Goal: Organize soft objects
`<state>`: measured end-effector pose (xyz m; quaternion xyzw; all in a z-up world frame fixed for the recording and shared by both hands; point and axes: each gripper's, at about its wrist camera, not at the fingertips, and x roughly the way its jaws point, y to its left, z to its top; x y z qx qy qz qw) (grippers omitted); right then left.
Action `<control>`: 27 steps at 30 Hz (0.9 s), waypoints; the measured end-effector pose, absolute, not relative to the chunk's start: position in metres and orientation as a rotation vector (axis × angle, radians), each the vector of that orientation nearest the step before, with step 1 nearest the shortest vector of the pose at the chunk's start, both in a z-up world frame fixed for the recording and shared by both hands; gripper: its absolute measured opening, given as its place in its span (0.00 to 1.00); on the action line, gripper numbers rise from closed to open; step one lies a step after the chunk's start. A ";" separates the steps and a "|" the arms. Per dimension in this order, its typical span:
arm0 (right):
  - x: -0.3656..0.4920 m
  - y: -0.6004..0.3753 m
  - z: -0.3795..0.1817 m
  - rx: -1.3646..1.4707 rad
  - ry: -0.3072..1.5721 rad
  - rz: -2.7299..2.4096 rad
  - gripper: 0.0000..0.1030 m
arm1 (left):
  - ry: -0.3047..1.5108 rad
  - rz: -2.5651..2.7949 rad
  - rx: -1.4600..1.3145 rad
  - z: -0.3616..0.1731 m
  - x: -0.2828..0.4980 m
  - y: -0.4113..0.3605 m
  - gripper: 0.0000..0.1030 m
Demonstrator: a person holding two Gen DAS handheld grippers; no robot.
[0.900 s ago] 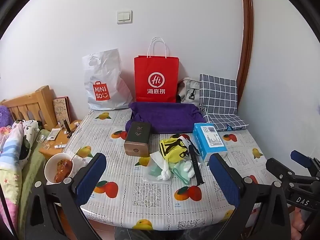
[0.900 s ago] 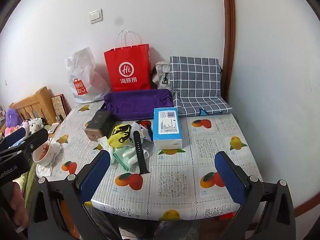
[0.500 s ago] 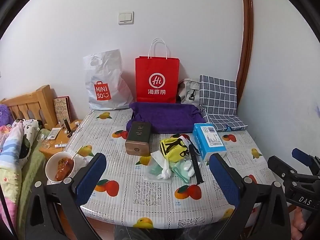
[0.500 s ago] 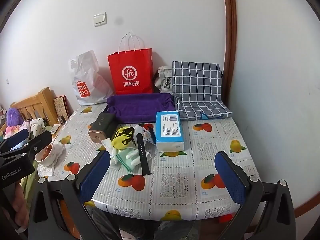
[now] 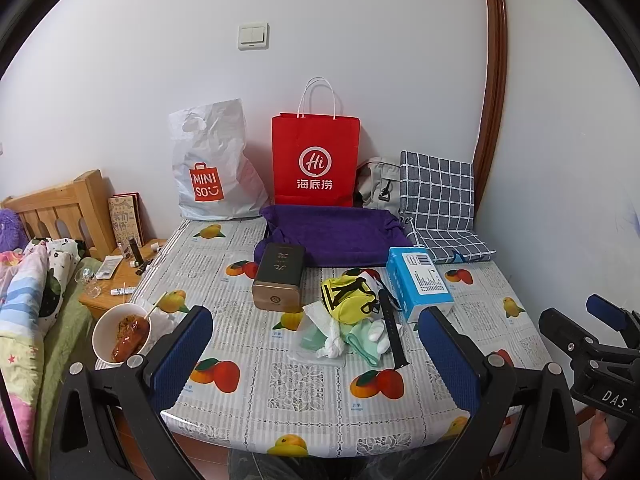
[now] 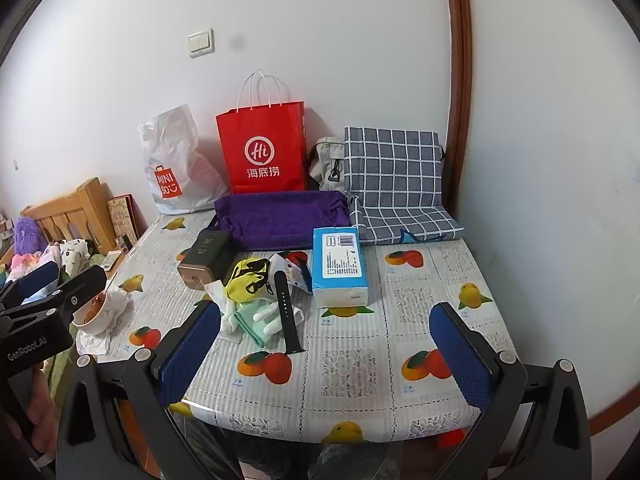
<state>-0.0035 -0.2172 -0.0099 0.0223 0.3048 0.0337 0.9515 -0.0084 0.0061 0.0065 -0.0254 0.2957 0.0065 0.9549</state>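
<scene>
A heap of soft things lies mid-table: a yellow pouch (image 5: 350,298) (image 6: 245,282), mint and white cloths (image 5: 360,342) (image 6: 256,320), and a black watch strap (image 5: 392,334) (image 6: 288,312). Behind it rests a folded purple towel (image 5: 336,236) (image 6: 280,220), with a blue tissue pack (image 5: 420,286) (image 6: 339,266) to the right. My left gripper (image 5: 318,354) hovers open over the table's near edge, short of the heap. Over the same edge my right gripper (image 6: 326,350) hangs open and empty.
A dark tin (image 5: 278,280) stands left of the heap. Against the wall are a white plastic bag (image 5: 212,168), a red paper bag (image 5: 316,164), a grey bag (image 5: 378,188) and a checked cushion (image 5: 438,204). A bowl of food (image 5: 122,332) sits at the table's left edge.
Both grippers have drawn back and risen slightly, so the table looks a little smaller and lower in each view. Both stay open and nothing on the table moved.
</scene>
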 end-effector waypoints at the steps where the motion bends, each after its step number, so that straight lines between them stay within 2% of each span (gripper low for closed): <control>1: -0.004 -0.217 -0.010 0.045 0.618 0.067 1.00 | 0.601 0.014 -0.053 0.007 -0.008 0.006 1.00; 27: -0.010 -0.214 -0.006 0.048 0.592 0.075 1.00 | 0.597 0.015 -0.050 0.010 -0.009 0.005 1.00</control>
